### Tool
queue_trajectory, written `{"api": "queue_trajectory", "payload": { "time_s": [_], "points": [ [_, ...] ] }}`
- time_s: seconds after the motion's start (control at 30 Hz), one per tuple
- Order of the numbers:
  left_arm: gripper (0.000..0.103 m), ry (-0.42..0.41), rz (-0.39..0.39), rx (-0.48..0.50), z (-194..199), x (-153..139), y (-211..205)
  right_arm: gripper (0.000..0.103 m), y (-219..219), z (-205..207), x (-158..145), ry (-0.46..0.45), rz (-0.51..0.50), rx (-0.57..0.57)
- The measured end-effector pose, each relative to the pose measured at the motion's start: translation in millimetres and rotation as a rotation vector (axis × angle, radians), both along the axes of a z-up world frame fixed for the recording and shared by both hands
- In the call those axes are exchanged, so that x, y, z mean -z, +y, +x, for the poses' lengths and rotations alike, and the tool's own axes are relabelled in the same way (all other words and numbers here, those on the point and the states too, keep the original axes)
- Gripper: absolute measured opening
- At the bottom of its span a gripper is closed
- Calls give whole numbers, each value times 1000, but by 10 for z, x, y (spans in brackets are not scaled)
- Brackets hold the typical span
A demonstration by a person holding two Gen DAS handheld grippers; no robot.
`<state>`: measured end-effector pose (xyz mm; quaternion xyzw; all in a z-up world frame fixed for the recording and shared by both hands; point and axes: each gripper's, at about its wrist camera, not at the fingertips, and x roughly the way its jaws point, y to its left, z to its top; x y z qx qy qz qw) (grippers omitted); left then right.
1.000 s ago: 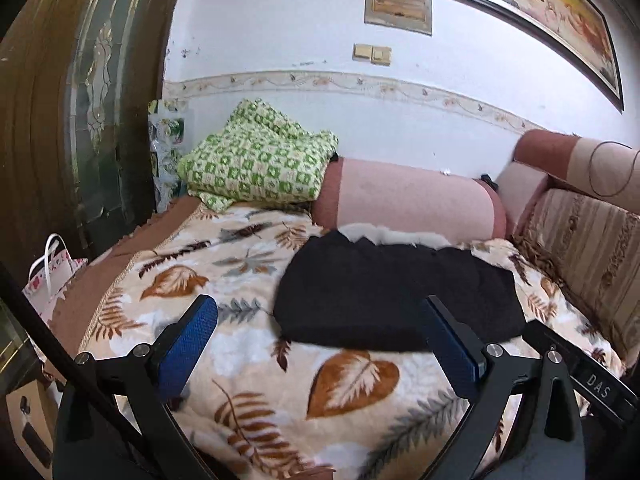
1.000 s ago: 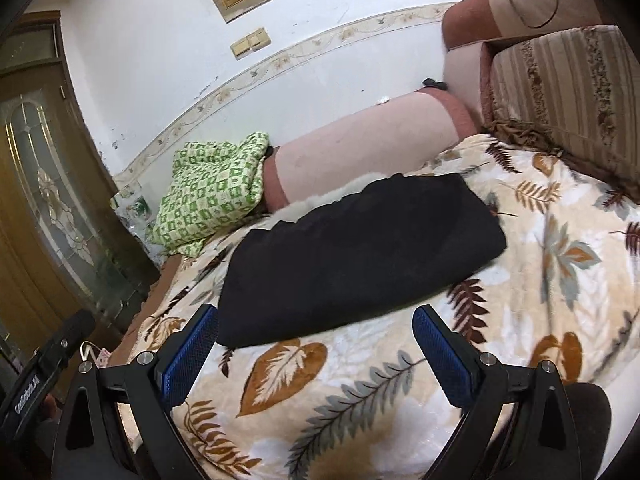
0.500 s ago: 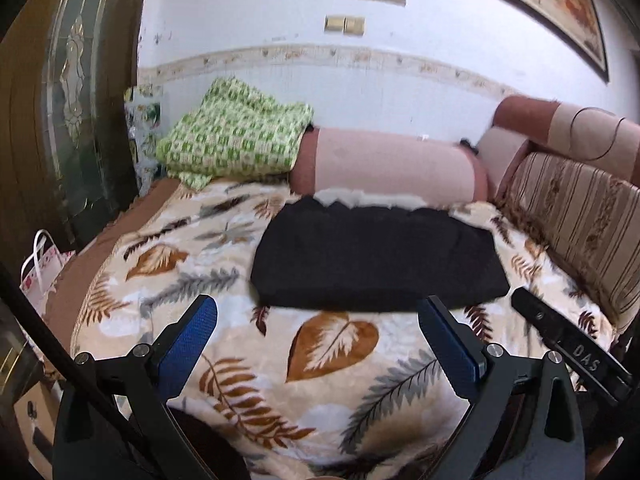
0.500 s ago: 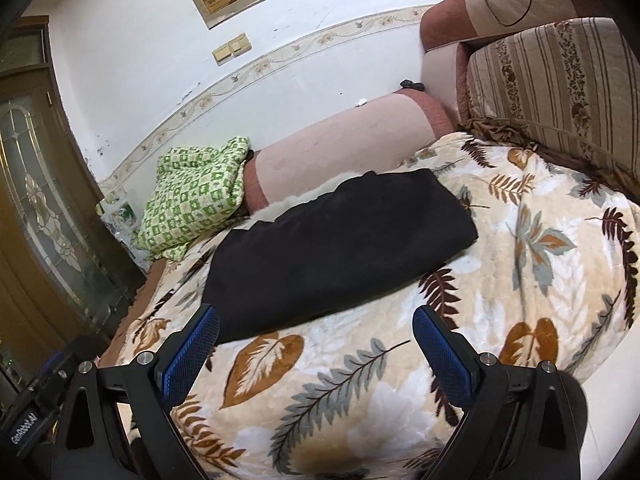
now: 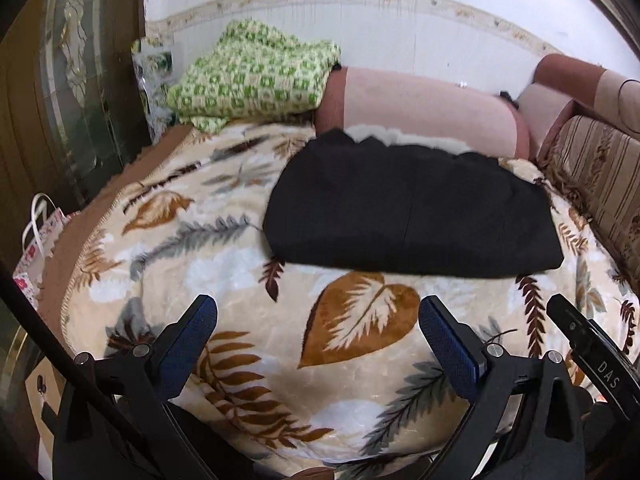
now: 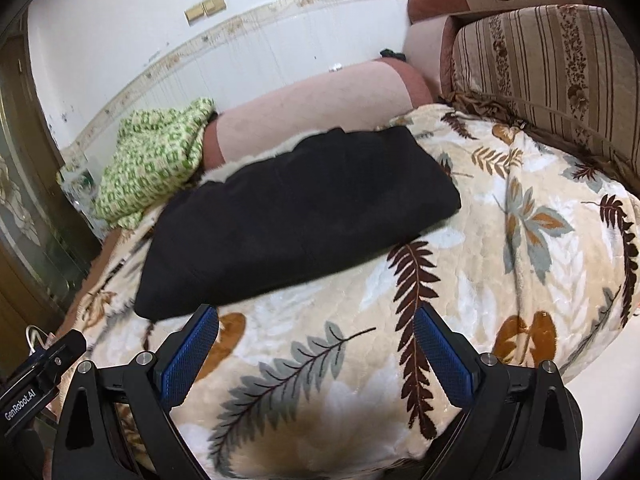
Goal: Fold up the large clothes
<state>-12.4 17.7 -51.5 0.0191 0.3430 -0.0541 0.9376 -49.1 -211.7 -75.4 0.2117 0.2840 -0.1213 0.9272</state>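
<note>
Both grippers, left [image 5: 316,344] & right [image 6: 314,346], hang wide open w/ nothing held, short of the black garment [image 5: 412,216] lying as a compact rectangle on the leaf-print blanket [image 5: 360,344], so folding is prob. done, approx.

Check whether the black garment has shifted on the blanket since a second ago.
No. The black garment still lies against the pink bolster, its near edge just beyond the same brown leaf print; only the camera moved.
</note>
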Motion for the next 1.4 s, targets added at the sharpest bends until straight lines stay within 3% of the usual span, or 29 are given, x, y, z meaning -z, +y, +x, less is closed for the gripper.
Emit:
{"api": "queue_trajectory", "payload": {
  "time_s": [0.23, 0.63, 1.4],
  "points": [
    [100, 107, 31, -4, 291, 316, -87, 100, -79, 210, 241, 81, 10, 9],
    [100, 165, 18, -14, 499, 488, -34, 100, 24, 389, 303, 117, -83, -1],
    [100, 176, 6, -7, 490, 517, -35, 100, 81, 427, 315, 140, -107, -12]
  ]
}}
